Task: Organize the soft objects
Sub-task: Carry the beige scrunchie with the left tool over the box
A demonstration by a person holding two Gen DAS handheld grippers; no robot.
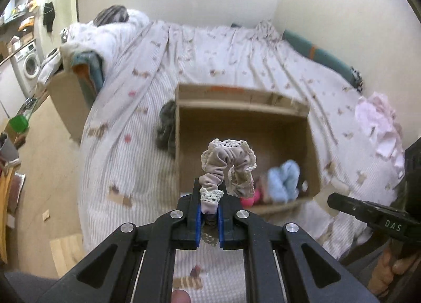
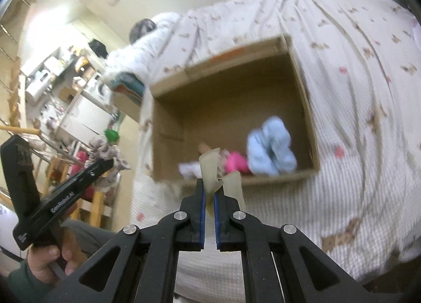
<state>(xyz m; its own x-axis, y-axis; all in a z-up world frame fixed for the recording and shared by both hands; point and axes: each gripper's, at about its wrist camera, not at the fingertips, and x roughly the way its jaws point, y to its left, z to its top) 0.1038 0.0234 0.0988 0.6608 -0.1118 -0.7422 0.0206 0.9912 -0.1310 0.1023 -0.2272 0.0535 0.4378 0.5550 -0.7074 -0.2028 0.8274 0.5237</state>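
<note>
My left gripper [image 1: 209, 192] is shut on a beige scrunchie with lace trim [image 1: 227, 164] and holds it above the near edge of an open cardboard box [image 1: 244, 108] on the bed. The scrunchie also shows in the right wrist view [image 2: 105, 151]. My right gripper [image 2: 209, 187] is shut on a thin translucent yellowish soft piece [image 2: 210, 168], just short of the box's near wall [image 2: 276, 175]. Inside the box lie a light blue fluffy item [image 2: 272, 149], a pink item [image 2: 236, 162] and a white item [image 2: 188, 168].
The bed has a striped white cover with small prints [image 1: 210, 47]. A grey fuzzy item [image 1: 165, 125] lies left of the box. Pink-white cloth [image 1: 379, 126] lies at the right. A folded duvet [image 1: 105, 37] sits at the bed's far left. Wooden floor [image 1: 52, 166] is left.
</note>
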